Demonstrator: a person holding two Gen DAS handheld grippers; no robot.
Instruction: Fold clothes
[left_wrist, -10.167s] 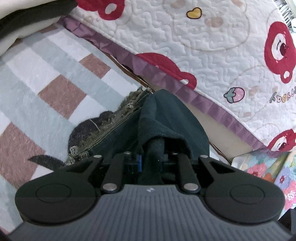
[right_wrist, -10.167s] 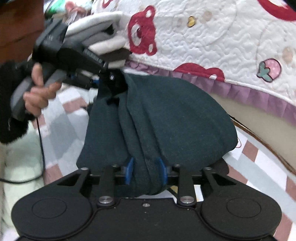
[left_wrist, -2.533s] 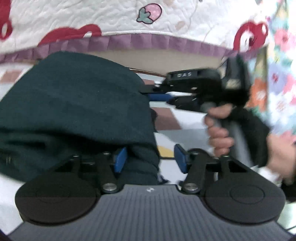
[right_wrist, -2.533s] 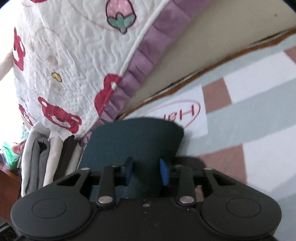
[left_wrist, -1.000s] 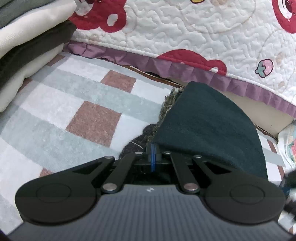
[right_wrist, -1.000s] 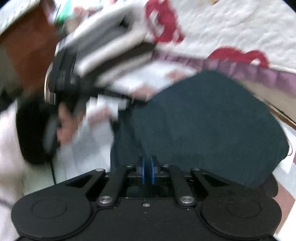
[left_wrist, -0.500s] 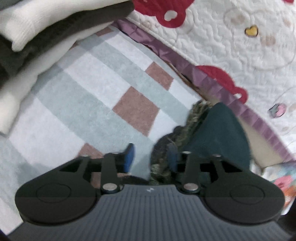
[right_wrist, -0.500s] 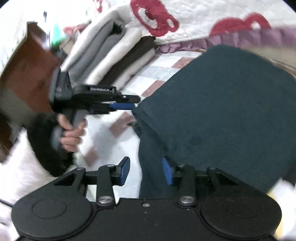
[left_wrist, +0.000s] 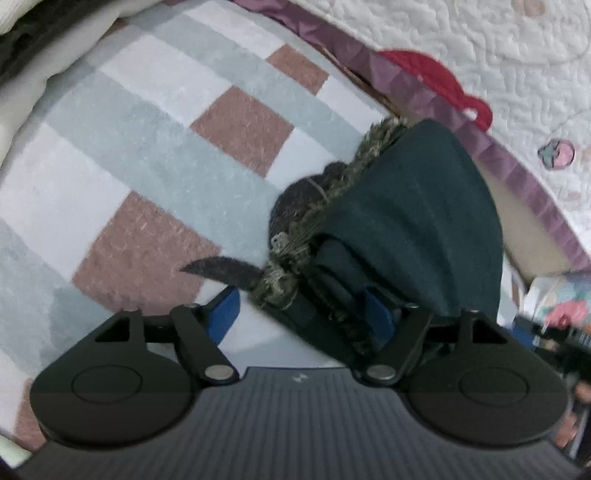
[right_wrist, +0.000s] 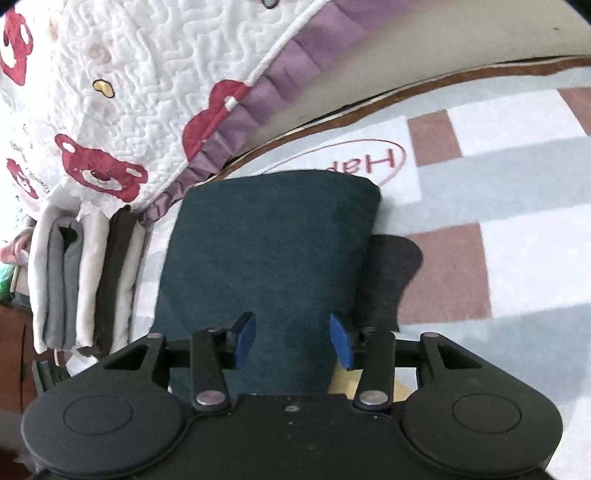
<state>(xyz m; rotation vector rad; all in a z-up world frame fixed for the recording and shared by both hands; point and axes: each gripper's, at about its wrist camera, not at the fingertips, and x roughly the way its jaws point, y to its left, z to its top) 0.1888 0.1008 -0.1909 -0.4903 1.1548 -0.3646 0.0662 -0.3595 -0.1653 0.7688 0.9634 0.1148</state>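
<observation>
Nearest the left camera, the left gripper has its fingers spreading, wide apart, with the frayed, layered edge of the dark garment lying between them; the pads do not appear to press on it. The right gripper also has its fingers opening, set moderately apart over the garment's near end, gripping nothing.

The garment lies folded into a compact block on the checked rug, close beside the quilt that hangs from the bed.

The likely trouble starts at the left side. With the fingers letting go while still straddling the stacked layers, a pad could snag the frayed hem as it pulls away and drag the top layer open. A dark flap pokes out past the block on the right view, so the fold is not tidy and may spring loose. The right fingers could likewise shift the block if they lift carelessly.

Much is hard to read. The gripper bodies hide the garment's near edges in both views. Whether the left pad touches cloth is uncertain. A yellowish patch under the right fingers cannot be identified. Farther off, a stack of folded clothes stands at the frame's edge, partly cut off, and the blurred shapes at the left view's right border are unclear.
</observation>
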